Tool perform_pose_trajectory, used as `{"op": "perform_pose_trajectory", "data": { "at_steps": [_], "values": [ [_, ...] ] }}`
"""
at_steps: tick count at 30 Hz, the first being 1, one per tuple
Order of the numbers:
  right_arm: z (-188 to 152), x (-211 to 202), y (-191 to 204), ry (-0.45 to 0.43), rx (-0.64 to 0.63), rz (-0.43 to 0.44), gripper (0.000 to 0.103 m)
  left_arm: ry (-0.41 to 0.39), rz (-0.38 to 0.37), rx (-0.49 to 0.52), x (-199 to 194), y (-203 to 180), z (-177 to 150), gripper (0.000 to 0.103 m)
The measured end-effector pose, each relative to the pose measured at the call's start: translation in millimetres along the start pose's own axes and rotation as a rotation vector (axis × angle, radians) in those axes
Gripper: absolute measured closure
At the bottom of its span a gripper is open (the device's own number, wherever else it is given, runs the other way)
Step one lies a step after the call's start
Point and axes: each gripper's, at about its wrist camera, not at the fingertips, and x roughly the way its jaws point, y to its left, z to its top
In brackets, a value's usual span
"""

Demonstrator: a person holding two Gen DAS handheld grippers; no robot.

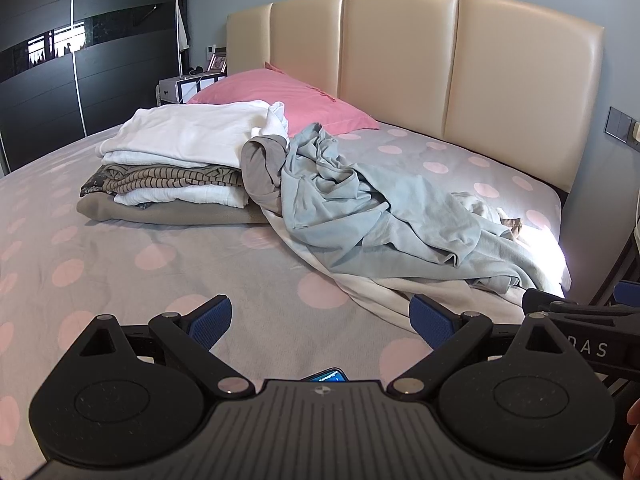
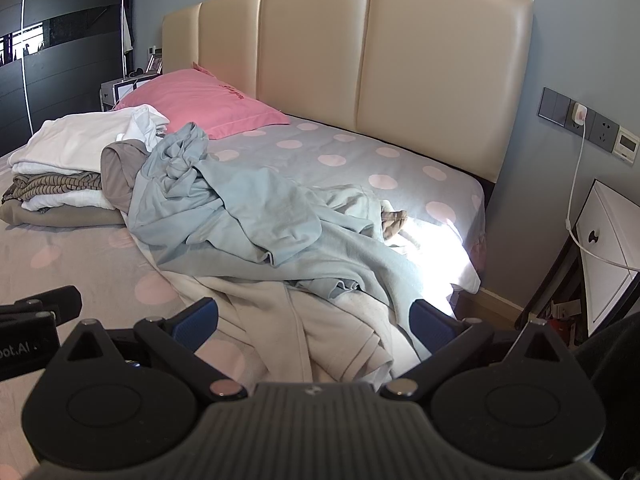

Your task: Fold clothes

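Observation:
A rumpled pale blue garment [image 1: 360,208] [image 2: 240,208] lies in a heap on the bed, over a cream garment [image 1: 384,292] [image 2: 288,320] and beside a grey one [image 1: 260,168] [image 2: 116,168]. Left of the heap stands a stack of folded clothes [image 1: 176,160] [image 2: 60,168], white on top, striped in the middle. My left gripper [image 1: 320,322] hovers open over the bedsheet, short of the heap, holding nothing. My right gripper [image 2: 314,320] is open above the near edge of the cream garment, its blue pads [image 2: 432,322] apart and not touching cloth.
The bed [image 1: 120,264] has a grey sheet with pink dots, a pink pillow [image 1: 288,100] and a beige padded headboard [image 1: 400,60]. A white nightstand [image 2: 608,248] with a charging cable stands right of the bed. A phone [image 1: 326,376] lies below the left gripper.

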Motion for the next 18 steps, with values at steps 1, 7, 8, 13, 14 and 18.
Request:
{"op": "perform_pose_trajectory", "data": {
  "at_steps": [1, 7, 8, 13, 14, 18],
  "values": [
    [-0.1, 0.0, 0.0, 0.0, -0.001, 0.0, 0.001, 0.001, 0.0, 0.0, 0.1, 0.0, -0.2, 0.006],
    [-1.1, 0.8, 0.9, -0.001, -0.009, 0.001, 0.001, 0.005, 0.003, -0.002, 0.6, 1.0, -1.0, 0.006],
    [-1.2, 1.4, 0.9, 0.001, -0.01, 0.001, 0.001, 0.006, 0.003, -0.002, 0.7, 1.3, -1.1, 0.006],
    [-0.1, 4.6, 0.4, 0.01, -0.011, 0.028, 0.001, 0.013, 0.007, -0.003, 2.8, 2.6, -1.5, 0.006],
    [0.7, 5.3, 0.5, 0.011, -0.011, 0.037, 0.001, 0.015, 0.009, -0.004, 3.6, 3.1, -1.6, 0.006],
    [3.9, 9.8, 4.1, -0.002, -0.032, 0.071, 0.001, 0.027, 0.018, -0.01, 7.7, 7.8, -2.0, 0.006]
  ]
}}
